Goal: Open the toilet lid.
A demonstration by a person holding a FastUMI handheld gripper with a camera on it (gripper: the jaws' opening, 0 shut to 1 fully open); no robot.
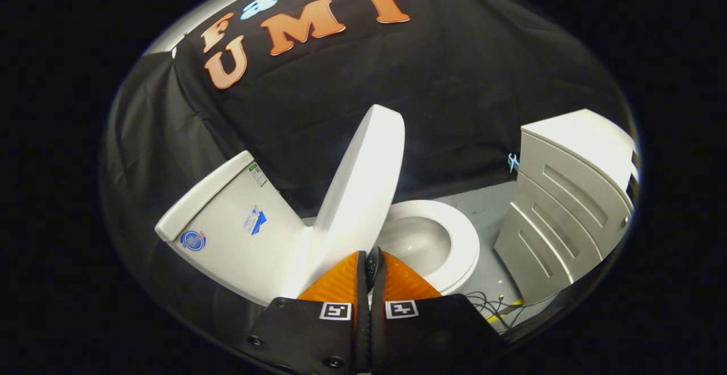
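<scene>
Your gripper (pixel 372 261) has its fingers closed together with nothing between them, just below the raised toilet lid (pixel 363 182), which stands tilted between the tank (pixel 238 221) and the open seat (pixel 454 244)

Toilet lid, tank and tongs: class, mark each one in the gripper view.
toilet lid (pixel 363 187), gripper view, on its raised flat face.
tank (pixel 238 233), gripper view, on its side wall.
tongs (pixel 372 258), gripper view, midway between the closed tips, just before the lid's lower edge.
</scene>
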